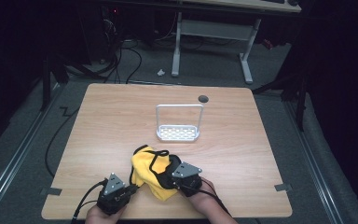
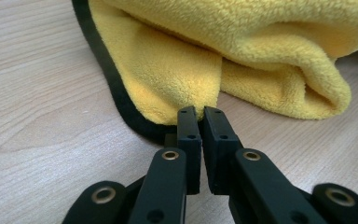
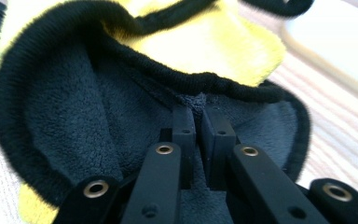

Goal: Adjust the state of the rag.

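The left gripper has its two black jaws drawn nearly together on the black-piped corner of the yellow fleece cloth with a dark grey reverse, and the right gripper is likewise pinched narrow, its tips buried in the grey pile just under the black hem, so both claws seem to be gripping fabric rather than standing empty (though how much cloth sits between the left pads is hard to judge). The step in hand looks like taking hold of two edges of the crumpled cloth, which lies near the front edge of the light wooden table, a little left of its middle. The next move probably calls for lifting and drawing the two hands apart evenly, so the folds open without either hem slipping free. From above, both grippers flank the cloth at the front edge, the left gripper beside its near left corner and the right gripper over its dark side, with the small white wire-handled rack standing well apart toward the table's middle. The gripper views add the bite itself: yellow pile on one side, grey pile on the other.
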Tool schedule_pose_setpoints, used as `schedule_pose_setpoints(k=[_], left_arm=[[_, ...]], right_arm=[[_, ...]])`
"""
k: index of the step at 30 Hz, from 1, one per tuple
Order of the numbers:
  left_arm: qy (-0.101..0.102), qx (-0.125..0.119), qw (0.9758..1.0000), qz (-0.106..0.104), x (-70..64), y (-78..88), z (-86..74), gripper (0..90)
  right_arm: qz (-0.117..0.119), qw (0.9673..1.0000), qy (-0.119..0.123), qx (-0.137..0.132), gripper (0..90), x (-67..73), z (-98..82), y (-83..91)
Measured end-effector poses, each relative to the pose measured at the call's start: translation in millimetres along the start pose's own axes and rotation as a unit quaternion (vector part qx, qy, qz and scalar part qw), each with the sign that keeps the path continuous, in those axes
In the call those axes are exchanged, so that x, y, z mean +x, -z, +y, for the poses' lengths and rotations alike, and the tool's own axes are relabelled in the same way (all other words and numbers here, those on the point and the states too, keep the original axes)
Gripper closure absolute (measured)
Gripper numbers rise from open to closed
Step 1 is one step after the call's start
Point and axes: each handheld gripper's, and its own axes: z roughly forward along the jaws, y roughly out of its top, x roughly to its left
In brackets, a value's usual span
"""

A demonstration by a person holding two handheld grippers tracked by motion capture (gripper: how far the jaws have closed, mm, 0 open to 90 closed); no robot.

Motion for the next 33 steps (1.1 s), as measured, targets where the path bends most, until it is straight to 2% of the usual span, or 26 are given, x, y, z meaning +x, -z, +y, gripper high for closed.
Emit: schedule_pose_setpoints(k=[4,7,10,13,14,15,19,20,21,23,26,29,30,31,32,33], left_arm=[[-0.001,-0.002,1.0,0.009,4.4,2.0,-0.6,86.1],[0.016,-0.02,0.9996,0.014,15.0,10.4,1.4,86.2],[0.019,-0.028,0.9992,0.02,24.1,15.0,4.9,86.3],[0.027,-0.037,0.9986,0.024,35.7,18.0,9.4,86.3],[0.027,-0.037,0.9986,0.024,35.7,18.0,9.4,86.3],[0.038,-0.047,0.9978,0.025,43.7,20.0,12.7,86.3],[0.053,-0.069,0.9961,0.018,54.8,24.0,20.5,86.4],[0.053,-0.069,0.9961,0.018,54.8,24.0,20.5,86.4],[0.054,-0.076,0.9956,0.01,54.9,24.1,24.1,86.4],[0.044,-0.081,0.9957,0.007,51.7,23.3,28.1,86.5],[0.033,-0.095,0.9949,0.006,48.2,25.3,33.9,86.5],[0.034,-0.108,0.9936,0.006,48.1,29.1,36.7,86.7],[0.036,-0.115,0.9927,0.001,48.2,32.3,38.2,86.7],[0.024,-0.139,0.99,0.004,44.5,42.8,42.5,86.9],[0.024,-0.139,0.99,0.004,44.5,42.8,42.5,87.0],[0.022,-0.16,0.9868,0.003,42.4,53.5,47.6,87.1]], right_arm=[[-0.016,0.9998,-0.001,-0.009,86.1,-2.7,-2.4,9.0],[-0.027,0.9992,-0.019,-0.021,85.7,-10.6,-5.2,20.6],[-0.047,0.9982,-0.027,-0.025,85.8,-18.0,-12.0,31.9],[-0.069,0.9962,-0.044,-0.03,85.8,-26.5,-21.0,45.7],[-0.078,0.9952,-0.05,-0.033,85.8,-29.2,-24.3,50.8],[-0.086,0.9942,-0.055,-0.034,85.8,-31.7,-27.5,56.2],[-0.126,0.9886,-0.074,-0.038,86.0,-41.9,-40.8,75.2],[-0.126,0.9886,-0.074,-0.038,86.0,-41.9,-40.8,75.2],[-0.141,0.9855,-0.084,-0.04,86.1,-47.4,-47.2,83.5],[-0.162,0.9812,-0.096,-0.039,86.2,-52.6,-52.8,90.6],[-0.187,0.9752,-0.112,-0.042,86.4,-61.1,-60.2,101.9],[-0.202,0.9702,-0.126,-0.047,86.4,-68.1,-66.9,111.9],[-0.207,0.9687,-0.126,-0.054,86.4,-69.1,-68.4,115.5],[-0.211,0.9674,-0.125,-0.062,86.4,-68.8,-68.8,119.6],[-0.211,0.9674,-0.125,-0.062,86.4,-68.8,-68.8,119.6],[-0.218,0.9654,-0.124,-0.072,86.3,-67.6,-68.0,126.3]])
